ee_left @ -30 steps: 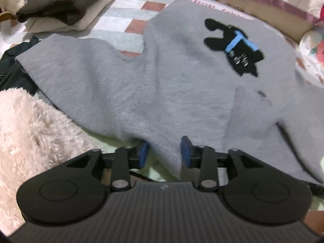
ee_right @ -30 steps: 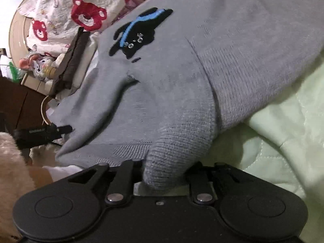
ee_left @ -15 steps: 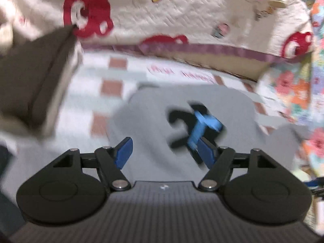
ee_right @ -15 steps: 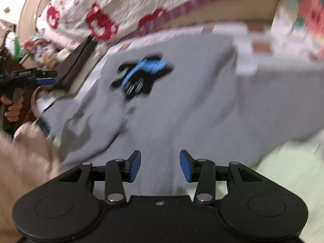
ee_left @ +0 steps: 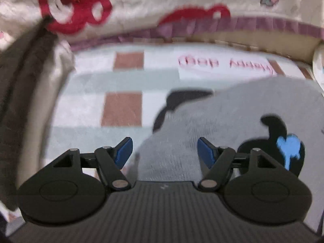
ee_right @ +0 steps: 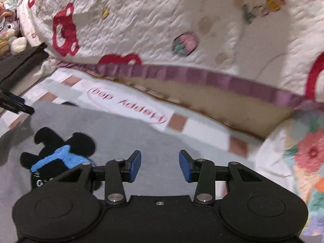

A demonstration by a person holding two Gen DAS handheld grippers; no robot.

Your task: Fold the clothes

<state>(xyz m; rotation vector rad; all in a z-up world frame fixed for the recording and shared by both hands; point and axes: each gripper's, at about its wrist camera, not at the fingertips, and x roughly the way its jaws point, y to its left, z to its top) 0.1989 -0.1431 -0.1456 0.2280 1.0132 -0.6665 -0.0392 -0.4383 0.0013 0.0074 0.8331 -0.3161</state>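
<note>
— What is the left tool (ee_left: 165, 151) doing?

— Its blue pads (ee_left: 124, 151) stand wide apart with nothing between them. It hangs over the near edge of the gray sweater (ee_left: 232, 109), which fills the lower right of that frame. I cannot tell whether it touches the fabric; the view is blurred.

— And the right tool (ee_right: 160, 166)?

— Also spread apart and empty, though with a narrower gap. Its blue pads (ee_right: 135, 166) sit above the gray sweater (ee_right: 113, 133) at the bottom centre of its frame.

— Where does the sweater lie?

— Spread flat on a checked blanket (ee_left: 121, 77) of white, pale green and brown squares, with pink lettering just past the sweater's far edge. A black cartoon patch with a blue band (ee_right: 58, 158) shows at the lower left of the right view, and at the lower right of the left view.

— What else is around?

— A white quilt with red bears (ee_right: 162, 24) and a purple border fills the upper part of both frames. A dark folded garment (ee_left: 22, 85) lies along the left edge of the left view. A floral cloth (ee_right: 309, 156) sits at the right edge of the right view.
</note>
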